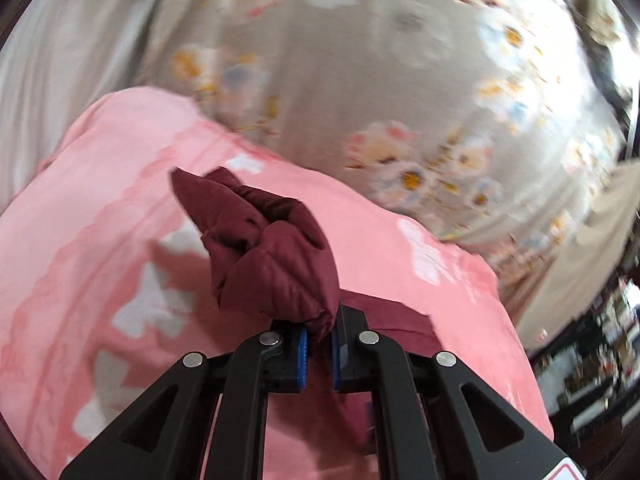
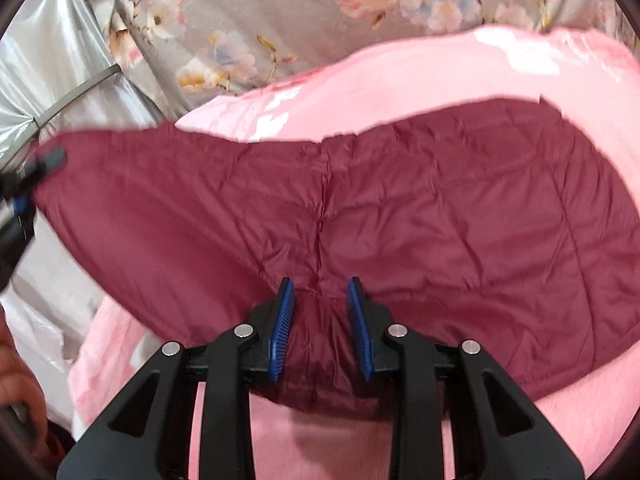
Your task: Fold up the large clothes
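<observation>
Right wrist view shows the maroon quilted garment (image 2: 400,208) spread mostly flat on the pink blanket (image 2: 400,76) over the floral bedsheet (image 2: 248,12), so folding looks barely begun, with open blanket beyond its far edge. The right gripper (image 2: 320,320) sits released astride the near hem, while the left gripper (image 1: 319,344) is clenched on a bunched, lifted cuff-like end (image 1: 264,248).

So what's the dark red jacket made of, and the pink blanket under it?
The dark red jacket looks like thin, smooth nylon-type cloth with soft padding inside: stitched squares puff up and it shines faintly. The pink blanket looks like soft fleece, matte and fuzzy, though blur leaves that uncertain.
</observation>
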The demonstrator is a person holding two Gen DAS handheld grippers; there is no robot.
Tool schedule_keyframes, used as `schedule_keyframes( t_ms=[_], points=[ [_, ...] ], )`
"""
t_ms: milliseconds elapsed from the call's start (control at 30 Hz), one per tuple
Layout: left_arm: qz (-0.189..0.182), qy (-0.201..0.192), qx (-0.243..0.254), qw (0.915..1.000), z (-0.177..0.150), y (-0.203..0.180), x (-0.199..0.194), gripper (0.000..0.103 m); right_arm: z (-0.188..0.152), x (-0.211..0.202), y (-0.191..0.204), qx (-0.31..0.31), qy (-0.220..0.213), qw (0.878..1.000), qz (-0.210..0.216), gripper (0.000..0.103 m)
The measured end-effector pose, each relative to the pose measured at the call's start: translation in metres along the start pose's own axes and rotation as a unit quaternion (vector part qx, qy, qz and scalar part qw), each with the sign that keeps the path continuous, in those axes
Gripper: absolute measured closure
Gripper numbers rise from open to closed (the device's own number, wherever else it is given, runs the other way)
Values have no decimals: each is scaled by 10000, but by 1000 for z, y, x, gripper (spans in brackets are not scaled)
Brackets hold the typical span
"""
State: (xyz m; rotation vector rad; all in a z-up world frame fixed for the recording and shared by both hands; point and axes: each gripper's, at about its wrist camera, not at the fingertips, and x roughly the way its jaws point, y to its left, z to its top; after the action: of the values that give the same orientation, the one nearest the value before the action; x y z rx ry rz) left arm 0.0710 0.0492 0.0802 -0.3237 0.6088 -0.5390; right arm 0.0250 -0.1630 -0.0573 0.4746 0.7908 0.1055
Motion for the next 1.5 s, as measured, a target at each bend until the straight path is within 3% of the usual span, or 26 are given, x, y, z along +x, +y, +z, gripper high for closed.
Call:
schedule_keyframes(
  t_ms=[100,167,267,400,533,633,700,767,867,933,967,1067,1133,1300,1433,1500],
  points=[
    [-109,154,479,9987,-9,-45,13,97,-7,3,-1,-93,124,9999,-54,75],
    [-111,175,946,9953,-21,-81,21,97,-7,-9,-11,118,106,9997,166,76],
    [-241,327,1345,9901,-34,-118,37,97,-7,-43,-31,245,-158,9995,107,76],
    [-473,875,1413,9849,-58,-149,77,97,-13,-100,-73,395,-576,9960,-559,75],
    [-349,1506,1485,9768,-93,-169,116,95,-25,-138,-109,621,-653,9891,-1161,75],
    [-159,2190,1267,9673,-122,-171,144,88,-31,-158,-126,734,-641,9827,-1575,75],
    [-174,2442,1006,9643,-132,-167,147,86,-33,-171,-131,713,-662,9793,-1775,75],
    [-305,2469,791,9653,-134,-160,136,80,-30,-176,-130,714,-707,9772,-1871,71],
    [-597,2271,377,9713,-121,-145,110,57,-20,-184,-129,695,-901,9792,-1679,52],
    [-682,1968,23,9781,-107,-129,91,41,-11,-185,-128,590,-1007,9799,-1616,51],
    [-652,1819,-67,9811,-101,-121,82,39,-8,-184,-125,528,-1040,9806,-1575,51],
    [41,1526,24,9883,-90,-104,78,36,6,-177,-114,360,-1160,9822,-1429,50],
    [586,1610,-1,9852,-91,-88,90,36,20,-168,-106,247,-1179,9838,-1327,50],
    [1033,1968,-227,9747,-103,-62,117,36,53,-151,-88,32,-1229,9846,-1240,44],
    [1104,1985,-145,9738,-105,-62,124,36,68,-127,-91,116,-945,9894,-1100,45],
    [1121,1985,-83,9736,-105,-65,125,36,70,-112,-98,188,-659,9933,-931,75]
  ],
)
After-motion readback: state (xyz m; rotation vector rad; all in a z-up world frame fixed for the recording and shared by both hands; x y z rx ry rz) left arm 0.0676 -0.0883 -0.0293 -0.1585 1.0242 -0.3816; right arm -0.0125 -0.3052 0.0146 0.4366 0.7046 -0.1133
